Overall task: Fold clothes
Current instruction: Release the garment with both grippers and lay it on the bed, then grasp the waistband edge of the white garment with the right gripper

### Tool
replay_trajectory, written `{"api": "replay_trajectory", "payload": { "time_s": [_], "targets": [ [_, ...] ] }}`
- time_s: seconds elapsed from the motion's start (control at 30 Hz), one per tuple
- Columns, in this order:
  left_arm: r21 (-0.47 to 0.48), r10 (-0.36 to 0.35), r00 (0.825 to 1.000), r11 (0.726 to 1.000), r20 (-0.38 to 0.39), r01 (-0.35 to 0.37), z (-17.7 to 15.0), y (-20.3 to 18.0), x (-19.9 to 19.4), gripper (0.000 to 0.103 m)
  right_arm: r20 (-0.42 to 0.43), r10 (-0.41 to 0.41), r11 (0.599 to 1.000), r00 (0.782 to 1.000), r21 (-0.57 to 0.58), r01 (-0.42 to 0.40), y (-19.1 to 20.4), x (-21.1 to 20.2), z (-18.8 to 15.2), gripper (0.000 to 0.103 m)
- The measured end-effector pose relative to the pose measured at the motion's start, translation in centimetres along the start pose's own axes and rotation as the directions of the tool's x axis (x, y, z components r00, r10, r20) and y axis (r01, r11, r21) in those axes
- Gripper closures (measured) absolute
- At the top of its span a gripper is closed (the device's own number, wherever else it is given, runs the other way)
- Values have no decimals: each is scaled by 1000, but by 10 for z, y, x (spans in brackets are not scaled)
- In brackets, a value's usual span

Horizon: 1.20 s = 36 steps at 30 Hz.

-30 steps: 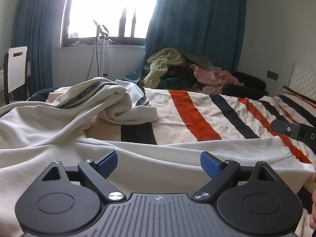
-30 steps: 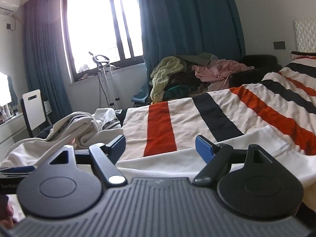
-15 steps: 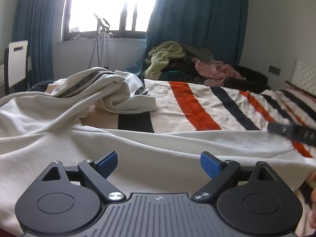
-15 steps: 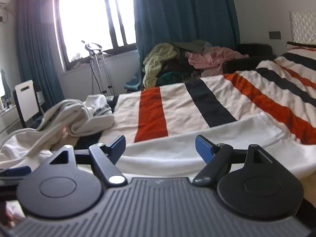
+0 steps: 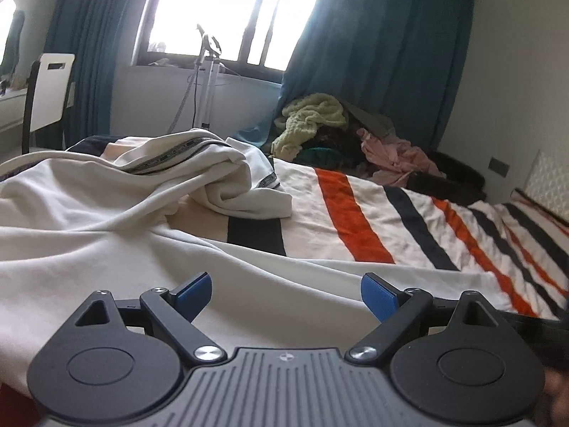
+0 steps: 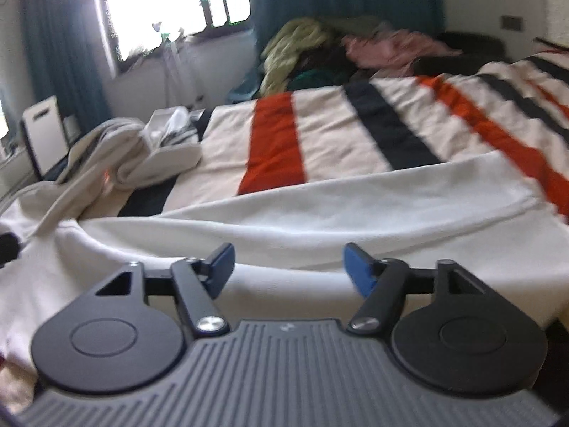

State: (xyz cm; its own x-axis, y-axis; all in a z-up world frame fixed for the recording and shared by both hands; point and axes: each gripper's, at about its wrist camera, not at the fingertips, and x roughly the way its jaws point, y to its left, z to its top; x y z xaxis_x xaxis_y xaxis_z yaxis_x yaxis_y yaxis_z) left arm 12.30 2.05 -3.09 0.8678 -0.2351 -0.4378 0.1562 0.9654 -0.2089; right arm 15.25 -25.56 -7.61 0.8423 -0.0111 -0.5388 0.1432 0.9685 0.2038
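Note:
A large cream garment (image 5: 106, 249) lies spread across the near part of the striped bed; it also shows in the right wrist view (image 6: 355, 213). Its far left part is bunched into a heap with a dark patterned trim (image 5: 185, 167). My left gripper (image 5: 286, 293) is open and empty, low over the cream cloth. My right gripper (image 6: 288, 267) is open and empty, also just above the cream cloth near its front edge. The right wrist view is blurred by motion.
The bed cover (image 5: 355, 213) has orange, black and white stripes. A pile of other clothes (image 5: 338, 135) sits beyond the bed by blue curtains (image 5: 373, 53). A white chair (image 5: 46, 89) stands at left, a metal stand (image 5: 206, 71) under the window.
Both grippers have dropped lower and closer to the cream garment. The right gripper has swung and its view is now blurred. Both stay open.

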Motion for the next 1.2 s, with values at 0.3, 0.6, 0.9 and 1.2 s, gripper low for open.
{"api": "replay_trajectory", "payload": {
  "time_s": [0.3, 0.6, 0.9, 1.2],
  "targets": [
    [-73, 56, 998, 996, 24, -54, 12, 29, 23, 11, -19, 46, 992, 999, 122, -44, 31, 144, 88, 33],
    [-175, 150, 988, 972, -32, -154, 2, 75, 87, 10, -35, 189, 968, 981, 176, -180, 111, 303, 136, 34],
    [-178, 137, 990, 974, -21, -138, -7, 81, 119, 10, -19, 177, 982, 984, 69, -175, 149, 339, 155, 84],
    [-176, 143, 989, 975, 28, -136, 1, 75, 95, 10, 238, -20, 999, 971, 51, 8, 104, 220, 189, 90]
  ]
}}
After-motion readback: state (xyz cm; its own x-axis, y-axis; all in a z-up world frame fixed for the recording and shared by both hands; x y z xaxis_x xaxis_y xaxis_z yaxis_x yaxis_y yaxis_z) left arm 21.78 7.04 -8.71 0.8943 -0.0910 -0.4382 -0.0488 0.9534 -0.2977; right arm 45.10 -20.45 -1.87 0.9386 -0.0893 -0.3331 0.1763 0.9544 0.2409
